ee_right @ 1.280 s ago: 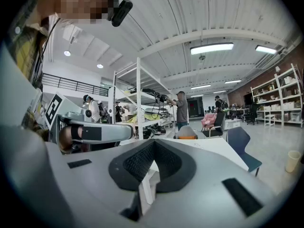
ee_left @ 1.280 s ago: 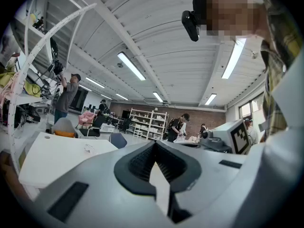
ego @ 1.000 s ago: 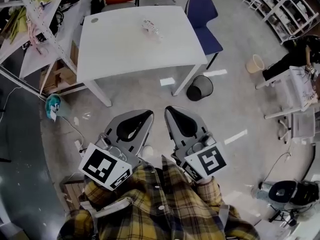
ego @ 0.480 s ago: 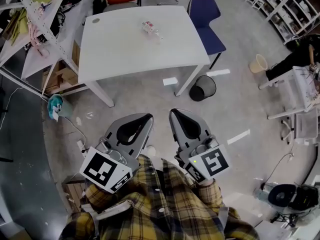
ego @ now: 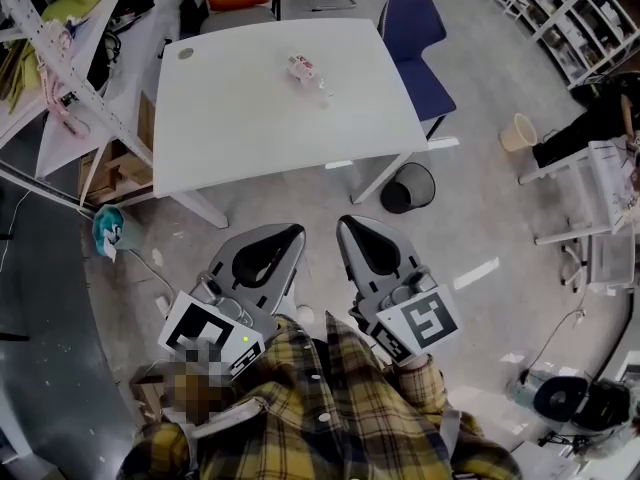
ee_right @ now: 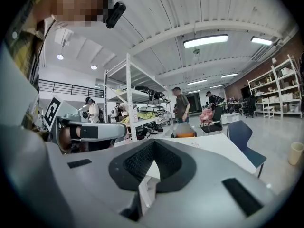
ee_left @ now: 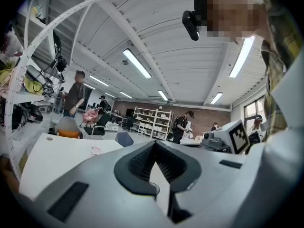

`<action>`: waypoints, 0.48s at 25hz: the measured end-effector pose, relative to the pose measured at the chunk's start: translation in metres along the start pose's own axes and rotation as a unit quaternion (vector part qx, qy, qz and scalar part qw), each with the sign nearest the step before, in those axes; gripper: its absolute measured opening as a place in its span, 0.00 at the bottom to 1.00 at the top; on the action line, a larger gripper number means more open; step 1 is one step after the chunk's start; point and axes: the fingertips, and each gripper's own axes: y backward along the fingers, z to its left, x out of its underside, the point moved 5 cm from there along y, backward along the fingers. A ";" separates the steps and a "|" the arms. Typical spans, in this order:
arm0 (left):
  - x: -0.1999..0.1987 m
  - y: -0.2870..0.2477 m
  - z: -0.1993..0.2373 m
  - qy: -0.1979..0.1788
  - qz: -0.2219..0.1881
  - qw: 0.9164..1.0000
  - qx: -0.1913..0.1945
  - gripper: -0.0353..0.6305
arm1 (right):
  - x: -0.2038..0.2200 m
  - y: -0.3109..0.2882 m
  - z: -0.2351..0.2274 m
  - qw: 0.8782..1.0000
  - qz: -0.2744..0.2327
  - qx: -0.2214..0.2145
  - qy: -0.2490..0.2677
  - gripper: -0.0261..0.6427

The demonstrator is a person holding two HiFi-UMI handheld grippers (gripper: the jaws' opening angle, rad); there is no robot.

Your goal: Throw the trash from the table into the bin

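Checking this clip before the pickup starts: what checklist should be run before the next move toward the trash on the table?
1. Crumpled plastic trash lies on the white table: ok.
2. Black bin stands upright on the floor by a table leg: ok.
3. Left gripper jaws open for a grasp: not ok, together, empty.
4. Right gripper jaws open: not ok, together, empty.
5. Grippers within reach of the trash: not ok, short of the table.
6. Room in the bin: cannot tell.

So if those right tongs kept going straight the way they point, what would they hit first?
Probably the white table: the right tongs, shut and empty, aim at its near edge. Depth is hard to judge; the black bin sits off to their right.
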 end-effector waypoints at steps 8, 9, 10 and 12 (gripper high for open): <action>-0.028 -0.049 0.082 -0.007 -0.010 1.000 0.008 0.06 | -0.020 -0.082 -0.048 1.000 0.005 0.013 0.008 0.04; -0.030 -0.054 0.091 -0.007 -0.010 1.000 0.010 0.06 | -0.019 -0.092 -0.052 1.000 0.007 0.017 0.007 0.04; -0.031 -0.058 0.100 -0.006 -0.010 1.000 0.013 0.06 | -0.018 -0.101 -0.054 1.000 0.009 0.020 0.006 0.04; -0.034 -0.065 0.115 -0.006 -0.010 1.000 0.020 0.06 | -0.017 -0.118 -0.059 1.000 0.013 0.024 0.000 0.04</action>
